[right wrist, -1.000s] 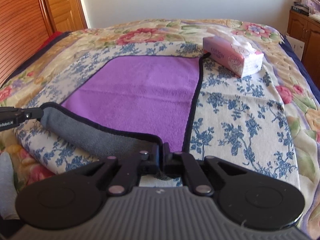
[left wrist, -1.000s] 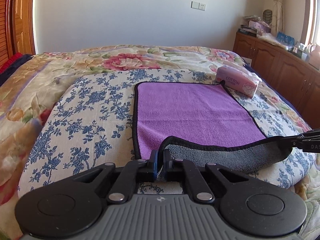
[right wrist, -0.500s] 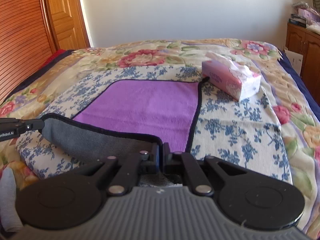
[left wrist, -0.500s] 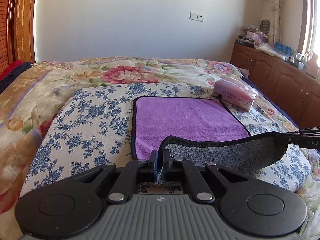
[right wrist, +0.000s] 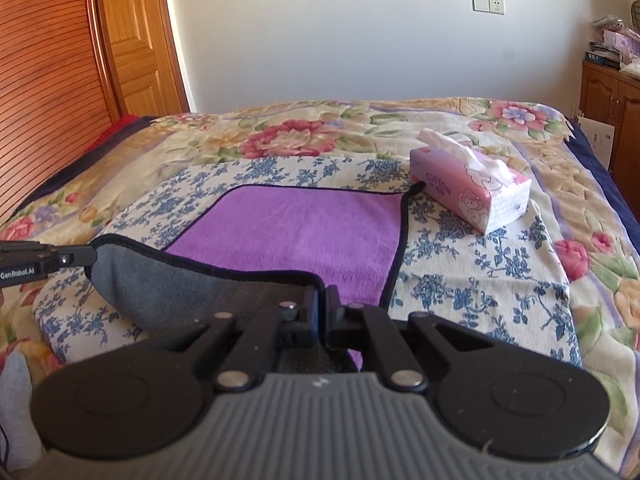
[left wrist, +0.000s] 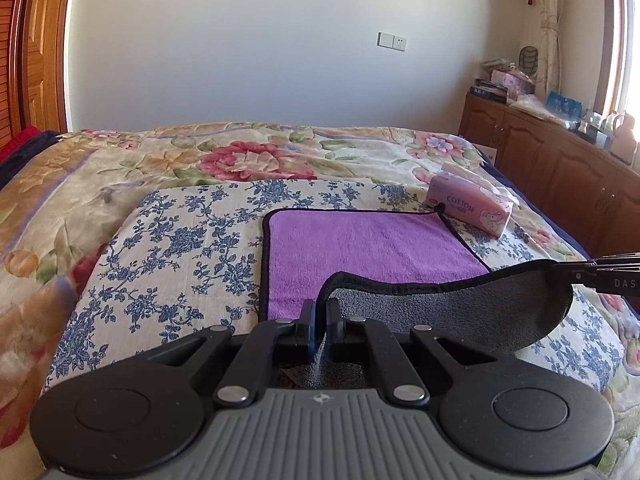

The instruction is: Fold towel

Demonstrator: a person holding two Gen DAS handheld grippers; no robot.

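Observation:
A purple towel [left wrist: 372,248] with black trim and a grey underside lies on the bed; it also shows in the right wrist view [right wrist: 304,232]. Its near edge is lifted off the bed and hangs between the grippers, grey side [left wrist: 460,316] facing me. My left gripper [left wrist: 320,316] is shut on the near left corner. My right gripper [right wrist: 321,304] is shut on the near right corner. Each gripper shows at the side of the other's view, the right one [left wrist: 600,276] and the left one [right wrist: 44,260].
A pink tissue pack [right wrist: 472,188] lies by the towel's far right corner [left wrist: 472,208]. The bed carries a blue-flowered cloth [left wrist: 180,256] over a floral quilt [left wrist: 248,156]. Wooden cabinets [left wrist: 560,176] stand at the right, a wooden door [right wrist: 132,36] at the left.
Both grippers have risen with the towel's near edge. More grey underside shows, and the view has tilted up toward the far wall.

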